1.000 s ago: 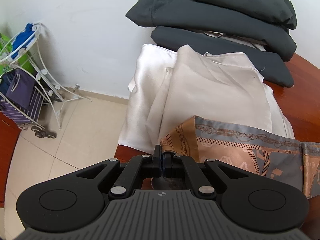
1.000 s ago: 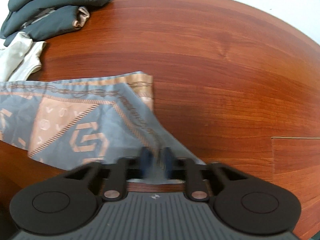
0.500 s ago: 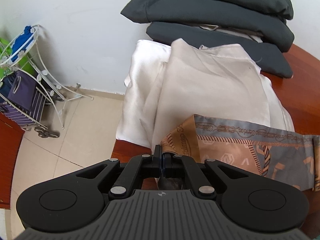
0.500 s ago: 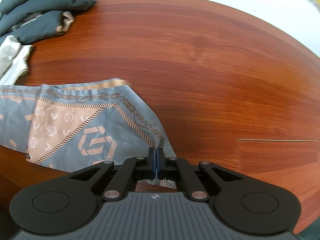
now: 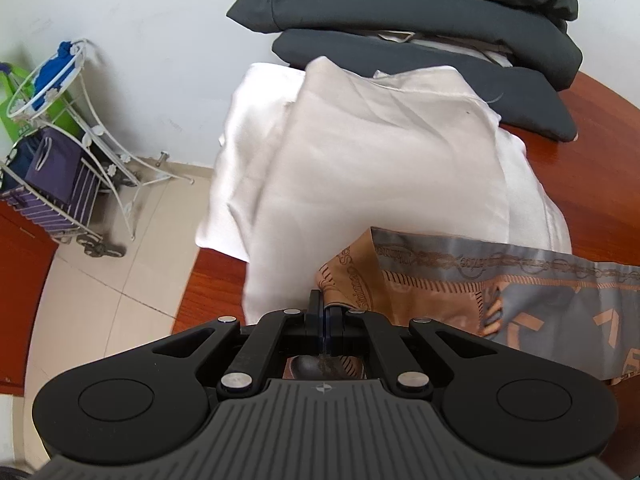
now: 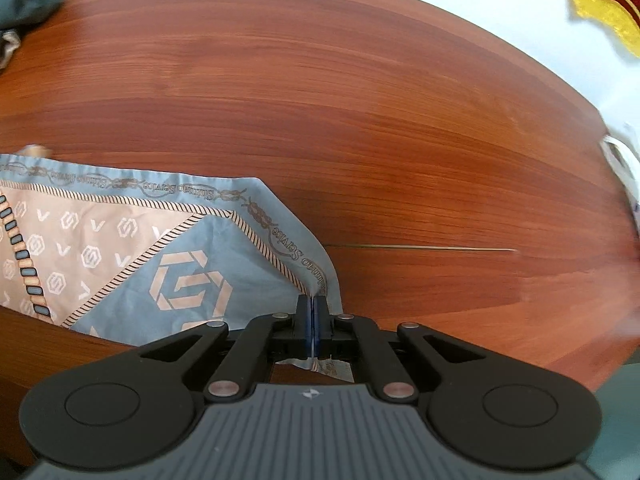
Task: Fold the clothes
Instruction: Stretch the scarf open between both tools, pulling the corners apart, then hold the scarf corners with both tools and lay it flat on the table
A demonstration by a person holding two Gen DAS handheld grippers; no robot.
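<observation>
From my left claw (image 5: 325, 312) I see the scarf (image 5: 500, 280) lying on the surface (image 5: 592, 152), its far edge over the pale folded garment (image 5: 380, 168). Behind that garment sits the dark stack (image 5: 420, 12). Left of it, down on the floor (image 5: 100, 280), stands a wire rack (image 5: 72, 128).

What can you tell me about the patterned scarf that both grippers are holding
The scarf is thin, silky-looking cloth in grey-blue and tan, with a chain-and-script border, striped diagonal bands and hexagon logos. It hangs stretched between the left gripper and the right gripper, each shut on a corner. One end overlaps the cream folded clothes; the rest stretches over the wooden table, slightly wrinkled, apparently lifted.
</observation>
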